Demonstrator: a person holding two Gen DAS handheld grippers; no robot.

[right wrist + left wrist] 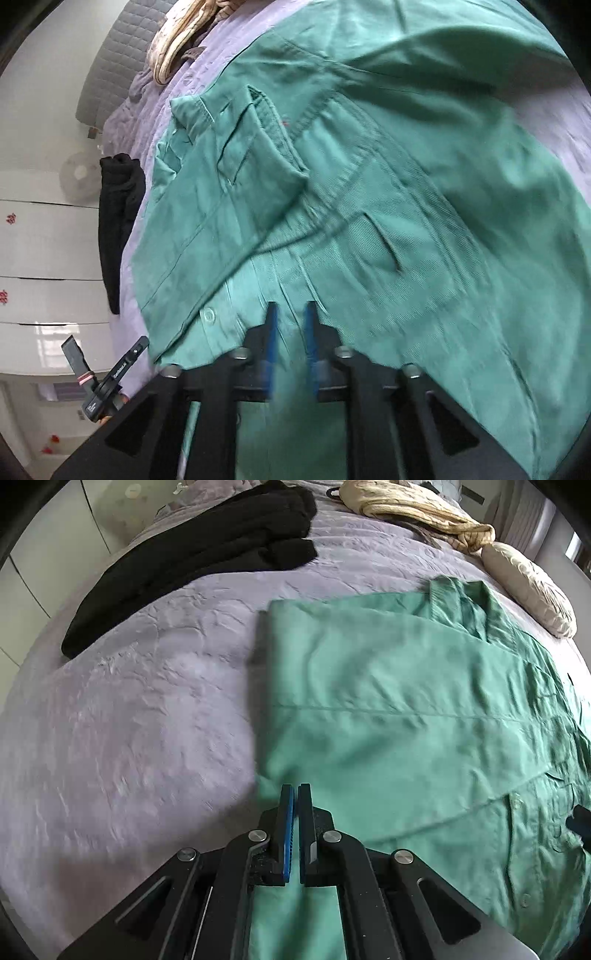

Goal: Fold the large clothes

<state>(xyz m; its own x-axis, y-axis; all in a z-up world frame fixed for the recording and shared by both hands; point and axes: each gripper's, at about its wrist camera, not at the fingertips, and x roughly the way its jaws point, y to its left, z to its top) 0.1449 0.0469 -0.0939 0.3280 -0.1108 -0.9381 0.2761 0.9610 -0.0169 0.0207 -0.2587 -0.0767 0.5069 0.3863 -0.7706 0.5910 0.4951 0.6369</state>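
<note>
Two risks: our left gripper (296, 794), nearly closed on nothing, and right gripper (291, 314), narrowly parted, could rumple the green shirt (388, 709) below.

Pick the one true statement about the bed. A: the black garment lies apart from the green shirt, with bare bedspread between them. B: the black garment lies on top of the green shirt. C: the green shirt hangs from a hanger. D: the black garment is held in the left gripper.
A: in the left wrist view the black garment lies apart from the green shirt, with lilac bedspread showing between them.
</note>
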